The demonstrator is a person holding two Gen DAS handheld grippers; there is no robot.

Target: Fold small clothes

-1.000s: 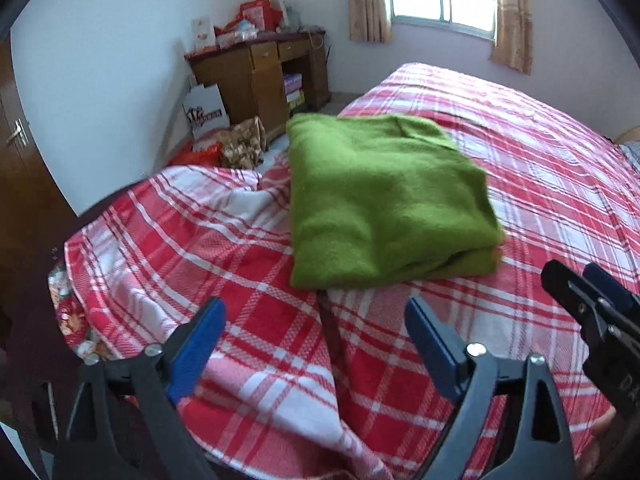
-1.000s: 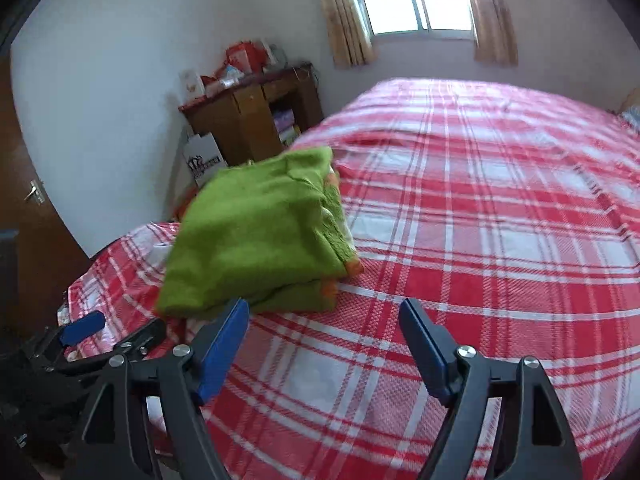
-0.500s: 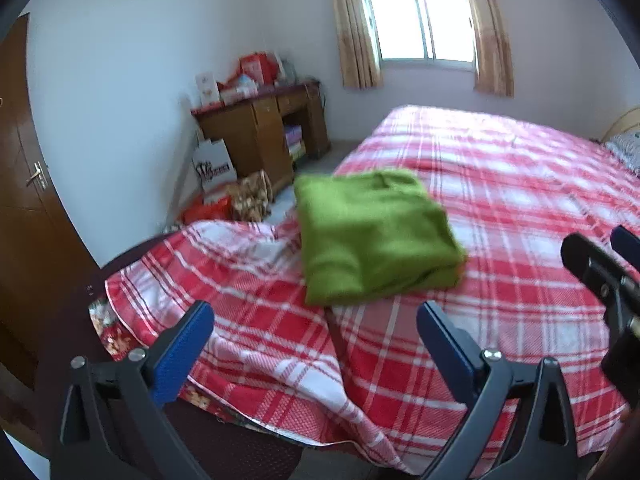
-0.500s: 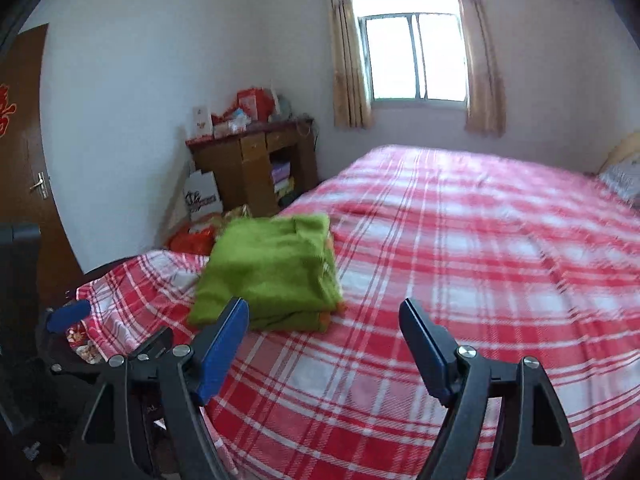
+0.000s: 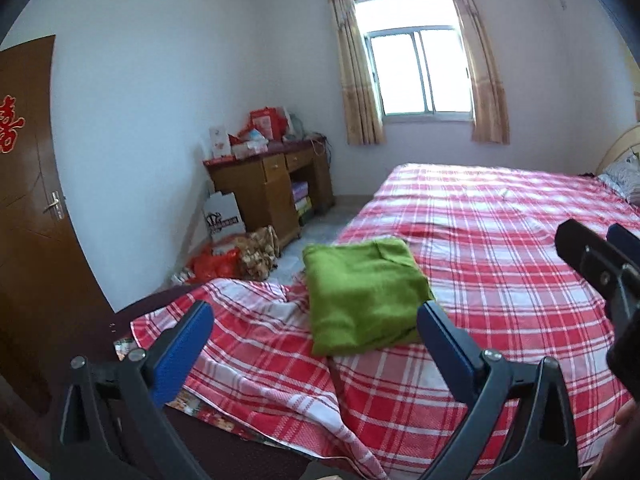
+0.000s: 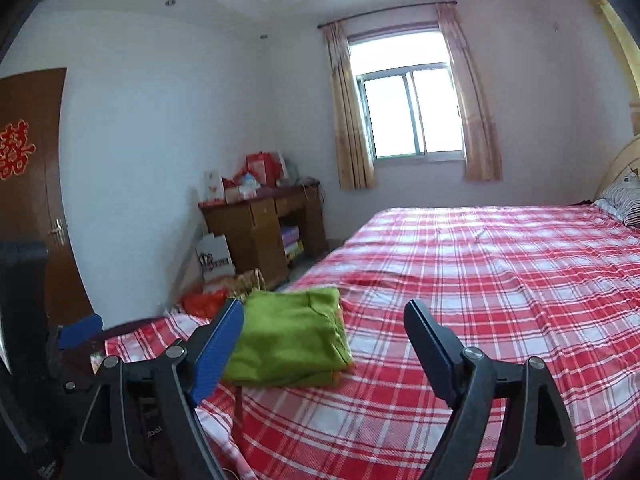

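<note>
A green garment (image 5: pixel 362 292) lies folded in a flat rectangle near the foot corner of the bed with the red plaid sheet (image 5: pixel 500 264). It also shows in the right wrist view (image 6: pixel 288 336), with an orange layer at its edge. My left gripper (image 5: pixel 314 322) is open and empty, held back from the garment. My right gripper (image 6: pixel 324 320) is open and empty, also back from it, and shows at the right edge of the left wrist view (image 5: pixel 600 256).
A wooden desk (image 5: pixel 272 188) with boxes and red bags stands by the far wall under the window (image 5: pixel 416 74). Bags and a white paper bag (image 5: pixel 222 216) lie on the floor beside the bed. A brown door (image 5: pixel 28 216) is at left. Pillows (image 6: pixel 622 198) lie at far right.
Both grippers have pulled back and up from the folded green garment, which now looks smaller and farther. The garment has stayed in place. Both stay open.
</note>
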